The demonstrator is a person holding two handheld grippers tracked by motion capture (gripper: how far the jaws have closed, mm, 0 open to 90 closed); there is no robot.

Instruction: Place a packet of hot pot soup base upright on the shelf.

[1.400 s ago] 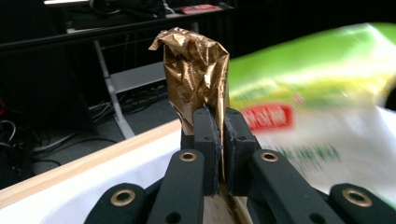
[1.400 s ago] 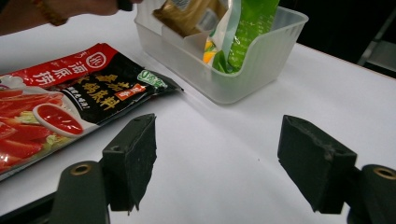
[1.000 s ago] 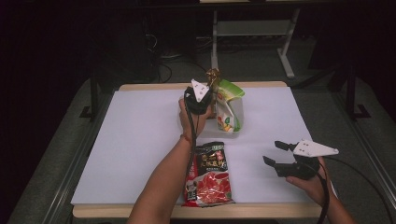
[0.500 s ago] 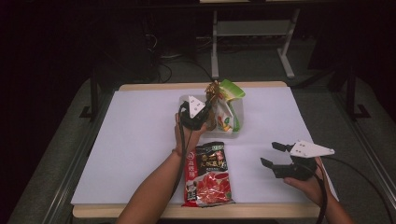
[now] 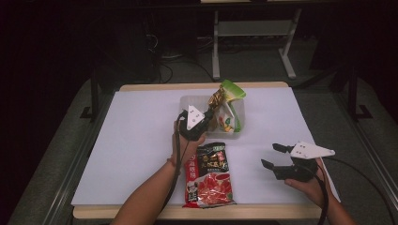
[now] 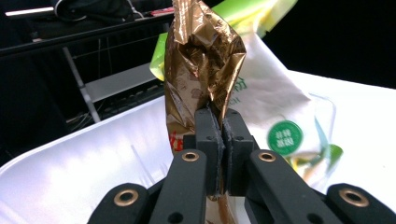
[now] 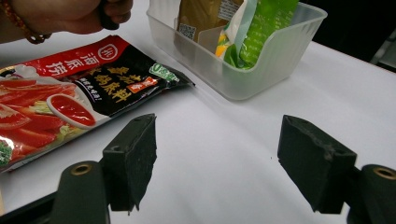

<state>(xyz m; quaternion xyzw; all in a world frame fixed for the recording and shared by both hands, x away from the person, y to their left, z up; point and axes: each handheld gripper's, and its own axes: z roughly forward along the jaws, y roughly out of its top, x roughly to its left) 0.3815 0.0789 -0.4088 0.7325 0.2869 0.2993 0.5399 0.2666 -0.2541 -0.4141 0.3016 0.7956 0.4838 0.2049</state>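
- Here, a crinkled gold foil packet is pinched between the closed jaws of the left gripper — in the left gripper view the two black pads are seen pressed tight on its lower part, with the packet rising upright above them
- The packet is held at the near left part of a clear plastic bin, which stands on the white counter toward its far side
- A white and green bag is leaned inside the same bin, just behind and beside the gold packet; its green top edge is raised above the rim
- In the right gripper view the gold packet is seen with its lower end inside the bin, next to the green bag
- A red and black soup-base pouch is laid flat on the counter near its front edge, just in front of the bin and below the left hand
- The right gripper is held low over the counter at the near right, well apart from the bin — its jaws are spread wide with nothing between them
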